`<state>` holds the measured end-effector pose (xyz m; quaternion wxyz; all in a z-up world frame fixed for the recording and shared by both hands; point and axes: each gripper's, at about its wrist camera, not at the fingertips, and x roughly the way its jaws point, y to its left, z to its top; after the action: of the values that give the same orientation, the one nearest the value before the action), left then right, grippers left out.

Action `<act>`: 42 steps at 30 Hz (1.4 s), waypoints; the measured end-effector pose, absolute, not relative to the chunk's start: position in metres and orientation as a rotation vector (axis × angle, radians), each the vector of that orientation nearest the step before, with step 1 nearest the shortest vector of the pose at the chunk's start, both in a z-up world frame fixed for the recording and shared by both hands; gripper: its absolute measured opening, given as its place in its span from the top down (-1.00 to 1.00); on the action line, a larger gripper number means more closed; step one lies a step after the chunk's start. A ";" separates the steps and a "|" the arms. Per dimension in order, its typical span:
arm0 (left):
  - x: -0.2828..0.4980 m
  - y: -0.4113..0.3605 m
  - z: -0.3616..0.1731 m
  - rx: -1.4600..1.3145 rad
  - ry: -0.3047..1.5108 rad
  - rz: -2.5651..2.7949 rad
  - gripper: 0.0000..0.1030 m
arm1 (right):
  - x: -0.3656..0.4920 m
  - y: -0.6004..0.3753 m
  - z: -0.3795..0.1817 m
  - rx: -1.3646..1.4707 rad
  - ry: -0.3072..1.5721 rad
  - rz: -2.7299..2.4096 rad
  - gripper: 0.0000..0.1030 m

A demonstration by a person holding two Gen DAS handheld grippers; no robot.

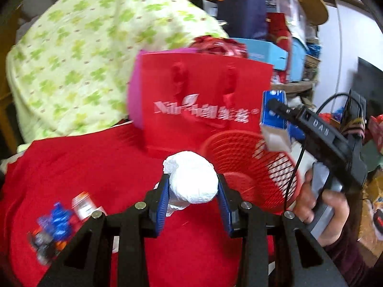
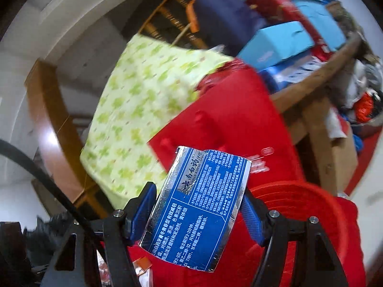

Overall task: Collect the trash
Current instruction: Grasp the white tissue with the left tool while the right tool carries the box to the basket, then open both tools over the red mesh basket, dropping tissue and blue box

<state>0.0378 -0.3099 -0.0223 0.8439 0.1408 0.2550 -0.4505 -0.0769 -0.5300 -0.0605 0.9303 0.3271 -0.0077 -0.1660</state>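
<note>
Crumpled white tissue wad (image 1: pixel 191 178) sits clamped in the left gripper (image 1: pixel 192 191) beside the red mesh basket (image 1: pixel 251 167); right gripper (image 2: pixel 198 205) clamps a blue foil carton (image 2: pixel 203 205).

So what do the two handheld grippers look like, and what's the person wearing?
Both the left gripper and right gripper have black frames, silver bolts and ribbed blue pads. The right one shows white "DAS" lettering, a grey handle and a black cable. The sleeve is dark maroon.

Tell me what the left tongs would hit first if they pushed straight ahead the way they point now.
Probably the red mesh basket: its rim sits just beyond the white paper wad clamped in the left tongs. The red gift bag stands behind it. Blur leaves depth uncertain.
</note>
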 end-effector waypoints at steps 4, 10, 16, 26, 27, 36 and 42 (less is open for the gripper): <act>0.033 -0.355 -0.025 0.293 0.548 -1.020 0.16 | -0.085 -0.558 -0.066 0.744 -0.037 -0.370 -0.42; 0.032 -0.391 -0.044 0.277 0.564 -1.031 -0.46 | -0.094 -0.577 -0.078 0.808 -0.035 -0.393 -0.58; 0.041 -0.359 -0.059 0.254 0.610 -0.976 -0.46 | -0.090 -0.565 -0.072 0.758 -0.034 -0.386 -0.58; 0.065 -0.217 -0.092 0.203 0.668 -0.719 -0.46 | -0.058 -0.482 -0.039 0.566 -0.077 -0.199 -0.58; 0.068 -0.202 -0.096 0.196 0.674 -0.693 -0.47 | -0.052 -0.467 -0.036 0.538 -0.077 -0.169 -0.58; 0.090 -0.078 -0.121 0.177 0.680 -0.341 -0.49 | 0.010 -0.376 -0.039 0.403 0.061 0.005 -0.62; 0.093 -0.067 -0.136 0.157 0.711 -0.311 -0.51 | 0.072 -0.356 -0.072 0.483 0.302 0.082 -0.62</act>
<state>0.0934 -0.0671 -0.1363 0.9226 0.0764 0.3464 -0.1515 0.0720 -0.3560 -0.0720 0.9589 0.2381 0.1490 0.0405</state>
